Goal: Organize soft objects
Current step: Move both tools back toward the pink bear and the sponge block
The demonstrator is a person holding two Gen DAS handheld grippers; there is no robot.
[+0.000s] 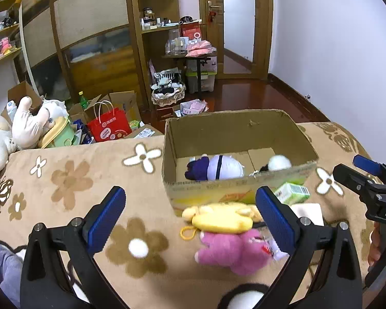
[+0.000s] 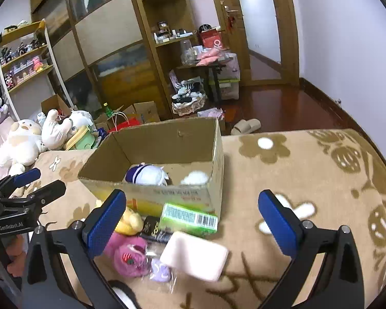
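An open cardboard box (image 1: 234,134) (image 2: 167,141) stands on the flowered brown blanket. Inside lie a purple-and-white plush (image 1: 216,167) (image 2: 146,173) and a white fluffy ball (image 1: 279,162) (image 2: 195,177). In front of the box lie a yellow plush (image 1: 218,217) (image 2: 128,220), a pink plush (image 1: 234,251) (image 2: 128,255), a green carton (image 1: 293,191) (image 2: 189,219), a pale pink block (image 2: 195,255), a black item (image 2: 154,230) and a small purple packet (image 2: 160,270). My left gripper (image 1: 193,219) is open above the yellow and pink plush. My right gripper (image 2: 193,221) is open over the carton and block.
Large white plush toys (image 1: 2,134) (image 2: 25,139) lie at the left. Beyond the blanket's far edge are a red paper bag (image 1: 109,126), cardboard boxes, a basket (image 1: 168,94) and wooden cabinets. Slippers (image 2: 245,126) sit on the dark floor.
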